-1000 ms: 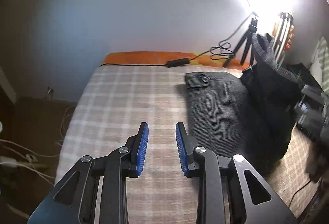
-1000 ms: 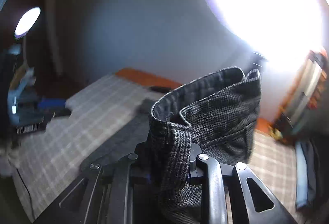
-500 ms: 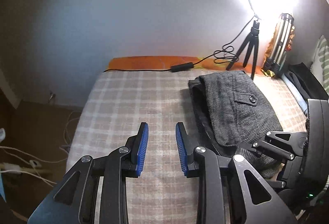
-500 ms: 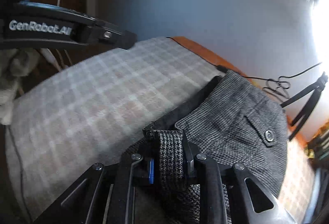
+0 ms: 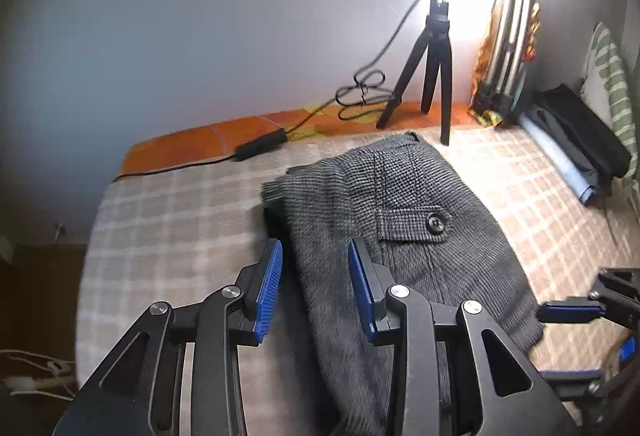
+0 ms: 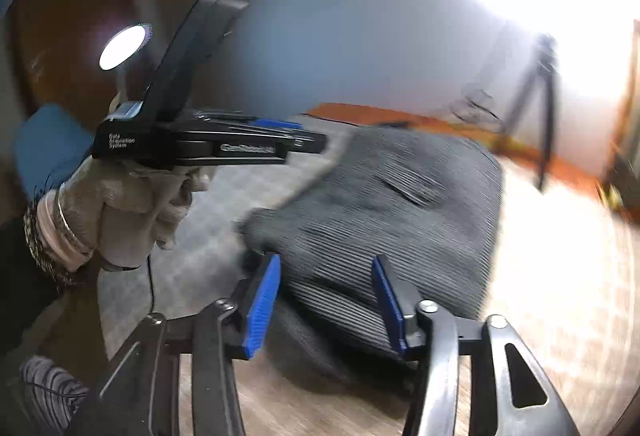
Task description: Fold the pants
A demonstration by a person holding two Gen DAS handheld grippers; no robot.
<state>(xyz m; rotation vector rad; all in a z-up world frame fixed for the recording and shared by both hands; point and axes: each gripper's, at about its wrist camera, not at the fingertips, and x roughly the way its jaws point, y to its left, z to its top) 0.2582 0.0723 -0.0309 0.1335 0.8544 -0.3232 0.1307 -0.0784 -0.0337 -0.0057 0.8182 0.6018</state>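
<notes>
The dark grey checked pants (image 5: pixel 404 220) lie folded on the plaid bed cover (image 5: pixel 160 220), a buttoned back pocket (image 5: pixel 434 222) facing up. My left gripper (image 5: pixel 314 292) is open and empty, just above the near left edge of the pants. My right gripper (image 6: pixel 324 300) is open and empty over the pants (image 6: pixel 372 204) at their near edge; that view is motion-blurred. The right gripper's blue-padded fingers (image 5: pixel 568 312) show at the right edge of the left wrist view. The left gripper (image 6: pixel 304 140) shows in the right wrist view, held in a gloved hand (image 6: pixel 132 204).
A small black tripod (image 5: pixel 432 64) with a bright lamp stands at the head of the bed, with a cable and inline switch (image 5: pixel 260 146) on the orange strip. Folded dark clothes (image 5: pixel 576 152) lie at the right. The bed's left edge (image 5: pixel 86 256) drops to a floor with cables.
The right gripper laid the held waistband down over the pants and let go, opening its jaws. The left gripper moved right toward the pants and opened wider.
</notes>
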